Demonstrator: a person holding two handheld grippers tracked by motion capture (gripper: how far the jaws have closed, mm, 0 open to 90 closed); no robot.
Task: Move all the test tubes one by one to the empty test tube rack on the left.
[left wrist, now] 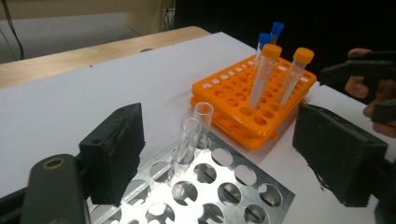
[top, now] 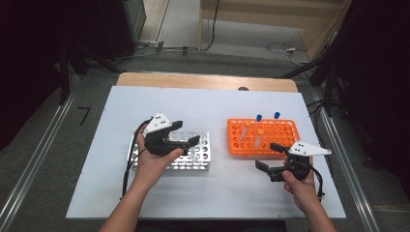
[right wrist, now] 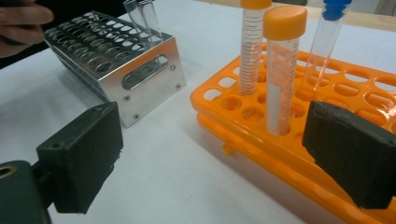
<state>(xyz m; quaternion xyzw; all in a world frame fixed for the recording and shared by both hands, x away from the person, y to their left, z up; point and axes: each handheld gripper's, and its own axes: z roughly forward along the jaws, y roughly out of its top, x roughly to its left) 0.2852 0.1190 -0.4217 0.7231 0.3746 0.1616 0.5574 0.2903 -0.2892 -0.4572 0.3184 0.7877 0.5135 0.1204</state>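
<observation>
High view: white bench (top: 208, 193) carries a metal tube rack (top: 196, 157) at left and an orange tube rack (top: 285, 142) at right, well apart. Left gripper (top: 186, 133) hovers over the metal rack, fingers wide, nothing between them. Right gripper (top: 270, 155) sits just in front of the orange rack's near edge, fingers spread wide, empty.

Left gripper view: both black fingers (left wrist: 114, 151) stand apart on either side of two clear, capless glass tubes (left wrist: 189, 142), upright in neighbouring holes near the metal rack's far corner (left wrist: 261, 200). Pads do not touch the tubes. Beyond, the orange rack (left wrist: 233, 100) holds two orange-capped tubes (left wrist: 264, 74) and two blue-capped tubes (left wrist: 275, 30), all upright or slightly leaning.

Right gripper view: fingers (right wrist: 84, 154) wide; one orange-capped tube (right wrist: 282, 70) stands in the orange rack's near rows between them, farther off, untouched. Metal rack (right wrist: 140, 70) at upper left with the clear tubes (right wrist: 142, 16) at its corner.
</observation>
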